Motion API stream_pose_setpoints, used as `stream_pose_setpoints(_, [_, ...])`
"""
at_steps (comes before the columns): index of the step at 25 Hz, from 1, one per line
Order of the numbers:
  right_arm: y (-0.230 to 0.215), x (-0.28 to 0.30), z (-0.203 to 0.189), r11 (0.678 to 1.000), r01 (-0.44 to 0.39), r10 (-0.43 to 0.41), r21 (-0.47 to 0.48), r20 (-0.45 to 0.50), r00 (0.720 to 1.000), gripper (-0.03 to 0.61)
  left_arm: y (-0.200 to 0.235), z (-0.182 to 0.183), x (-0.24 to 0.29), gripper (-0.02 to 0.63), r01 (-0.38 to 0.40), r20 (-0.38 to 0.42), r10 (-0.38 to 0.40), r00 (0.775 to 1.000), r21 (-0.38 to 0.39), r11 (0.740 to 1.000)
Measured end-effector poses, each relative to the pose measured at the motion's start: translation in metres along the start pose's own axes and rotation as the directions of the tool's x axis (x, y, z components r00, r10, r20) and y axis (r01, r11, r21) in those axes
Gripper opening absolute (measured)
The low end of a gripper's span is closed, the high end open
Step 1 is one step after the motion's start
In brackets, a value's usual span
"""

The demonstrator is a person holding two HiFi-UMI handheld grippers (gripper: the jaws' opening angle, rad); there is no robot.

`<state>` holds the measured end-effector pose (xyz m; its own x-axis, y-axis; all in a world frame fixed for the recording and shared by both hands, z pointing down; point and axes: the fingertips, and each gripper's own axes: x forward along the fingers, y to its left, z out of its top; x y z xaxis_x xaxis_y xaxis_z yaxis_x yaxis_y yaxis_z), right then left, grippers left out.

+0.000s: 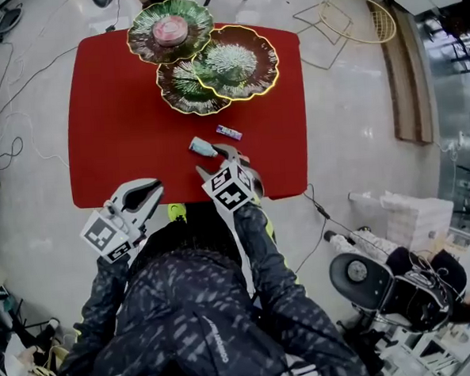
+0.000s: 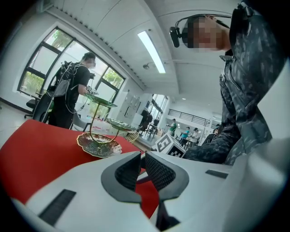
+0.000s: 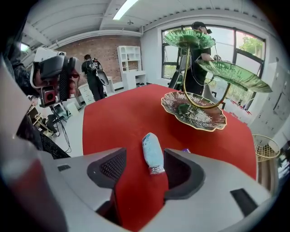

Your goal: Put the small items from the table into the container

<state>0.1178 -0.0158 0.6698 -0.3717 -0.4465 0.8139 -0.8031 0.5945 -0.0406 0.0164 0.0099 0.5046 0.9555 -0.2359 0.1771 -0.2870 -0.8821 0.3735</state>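
The person's dark patterned jacket sleeves [image 1: 194,305] fill the bottom of the head view, each arm ending in a gripper at the near edge of the red table [image 1: 120,127]. The left gripper [image 1: 149,190] [image 2: 144,170] sits at that edge, its jaws drawn together with nothing between them. The right gripper [image 1: 230,155] [image 3: 145,168] reaches in over the tabletop and tilts downward, its jaws standing wide apart. A light-blue packet [image 1: 202,148] [image 3: 152,153] lies flat on the red surface between them, close beside one pad and well clear of the other, so neither pad presses on it. Just beyond the packet, still on the table, lies a small purple wrapped piece [image 1: 229,133]. Farther back, at the far edge, stands the three-tier leaf-dish stand [image 1: 235,61] [image 3: 195,111], with gold-rimmed green dishes. The top dish carries a pink round thing [image 1: 170,30]. Behind the stand, in the right gripper view, a person [image 3: 199,59] stands by the windows. A wire basket [image 1: 357,18] sits on the floor past the table's far right corner.
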Motion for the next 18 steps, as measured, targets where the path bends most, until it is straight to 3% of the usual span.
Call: stream_pose_setpoints(18, [-0.011,0.053,-0.015,0.997,-0.056,0.050,-0.052,-0.112,0.993,0.242,0.027,0.001,0.007,0.017,-0.073,0.008,0.073,0.997,-0.054,0.996])
